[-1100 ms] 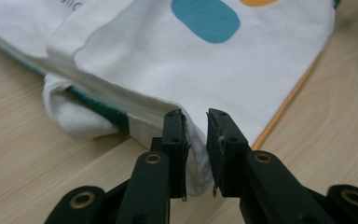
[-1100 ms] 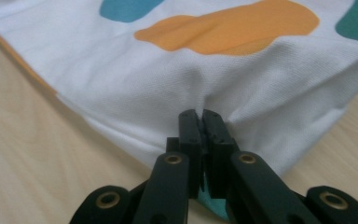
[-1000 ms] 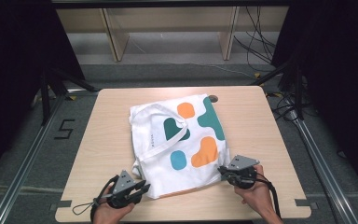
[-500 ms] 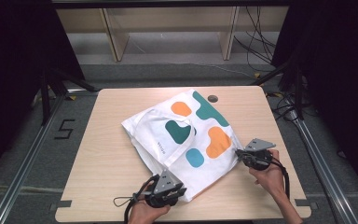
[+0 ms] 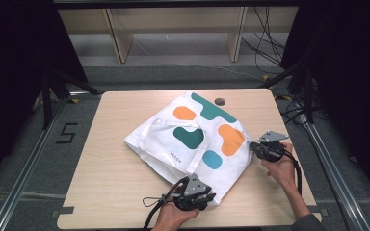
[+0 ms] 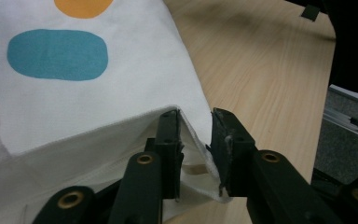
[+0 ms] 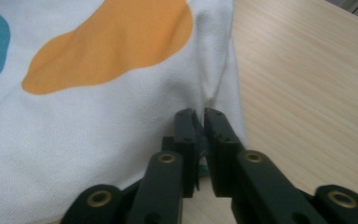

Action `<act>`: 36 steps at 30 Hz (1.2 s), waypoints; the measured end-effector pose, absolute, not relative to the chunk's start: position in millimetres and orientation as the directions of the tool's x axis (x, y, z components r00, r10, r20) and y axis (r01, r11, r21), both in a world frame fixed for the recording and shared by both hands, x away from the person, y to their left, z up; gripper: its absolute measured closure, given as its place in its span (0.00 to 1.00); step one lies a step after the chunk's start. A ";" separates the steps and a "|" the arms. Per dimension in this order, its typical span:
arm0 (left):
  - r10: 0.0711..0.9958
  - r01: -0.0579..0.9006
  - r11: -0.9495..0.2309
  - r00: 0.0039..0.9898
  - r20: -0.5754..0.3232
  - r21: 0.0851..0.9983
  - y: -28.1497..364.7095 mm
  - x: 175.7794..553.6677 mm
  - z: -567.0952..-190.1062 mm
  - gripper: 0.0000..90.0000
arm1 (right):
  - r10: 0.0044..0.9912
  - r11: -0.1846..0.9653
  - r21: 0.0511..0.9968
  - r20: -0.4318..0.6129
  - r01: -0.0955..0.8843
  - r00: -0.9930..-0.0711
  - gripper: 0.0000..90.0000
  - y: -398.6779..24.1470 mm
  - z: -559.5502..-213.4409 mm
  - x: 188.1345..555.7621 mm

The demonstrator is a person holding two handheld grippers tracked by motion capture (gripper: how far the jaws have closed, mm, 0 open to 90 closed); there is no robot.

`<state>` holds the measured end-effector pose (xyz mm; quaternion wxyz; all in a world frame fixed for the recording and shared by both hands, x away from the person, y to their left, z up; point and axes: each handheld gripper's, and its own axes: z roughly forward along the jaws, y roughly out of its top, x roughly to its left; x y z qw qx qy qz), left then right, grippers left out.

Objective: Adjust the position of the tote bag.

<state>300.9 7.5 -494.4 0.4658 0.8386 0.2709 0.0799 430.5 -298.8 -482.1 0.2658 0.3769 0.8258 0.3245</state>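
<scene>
A white tote bag (image 5: 192, 139) with teal and orange blobs lies askew on the wooden table (image 5: 111, 163), its straps (image 5: 160, 126) folded over its middle. My left gripper (image 5: 209, 196) is at the bag's near corner by the table's front edge. In the left gripper view the jaws (image 6: 196, 116) pinch that corner of the bag (image 6: 98, 102), and the cloth rises tent-like between them. My right gripper (image 5: 252, 144) is shut on the bag's right edge. Its jaws (image 7: 199, 114) are nearly closed on the white cloth (image 7: 98, 121) beside an orange blob.
A small round hole (image 5: 219, 101) in the table shows just beyond the bag's far edge. Bare wood lies to the left of the bag. Metal rails (image 5: 24, 178) run along both sides, with wooden shelf legs and cables on the floor behind.
Both grippers swung the bag anticlockwise. The left one moved right along the front edge with its corner. The right one moved up and away with its edge.
</scene>
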 end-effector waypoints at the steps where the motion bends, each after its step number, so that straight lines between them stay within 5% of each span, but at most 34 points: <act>1: 0.527 0.378 -0.404 0.841 -0.127 0.833 8.1 300.1 -494.0 0.79 | 0.795 0.505 0.736 -0.194 0.450 -0.575 0.92 -298.8 -482.1 430.5; 4: 0.510 0.392 -0.388 0.845 -0.160 0.834 17.2 296.2 -488.1 0.64 | 0.823 0.446 0.762 -0.144 0.469 -0.550 0.79 -298.7 -475.7 426.5; 6: 0.505 0.344 -0.420 0.857 -0.099 0.840 28.6 289.8 -480.4 0.47 | 0.832 0.421 0.783 -0.133 0.457 -0.539 0.65 -297.2 -469.1 419.3; 9: 0.507 0.337 -0.423 0.858 -0.089 0.841 38.1 288.3 -475.3 0.41 | 0.819 0.421 0.784 -0.111 0.457 -0.563 0.57 -290.1 -463.2 407.3; 14: 0.591 0.321 -0.446 0.807 0.005 0.836 80.7 299.6 -467.9 0.36 | 0.775 0.433 0.784 -0.071 0.445 -0.629 0.50 -269.8 -454.6 386.2; 22: 0.743 0.405 -0.381 0.669 0.016 0.831 142.4 309.6 -472.5 0.32 | 0.695 0.456 0.788 -0.024 0.415 -0.718 0.43 -230.5 -449.2 359.2; 36: 0.813 0.477 -0.367 0.582 0.026 0.798 178.8 313.9 -484.6 0.25 | 0.552 0.534 0.770 -0.004 0.350 -0.834 0.40 -176.7 -455.9 325.3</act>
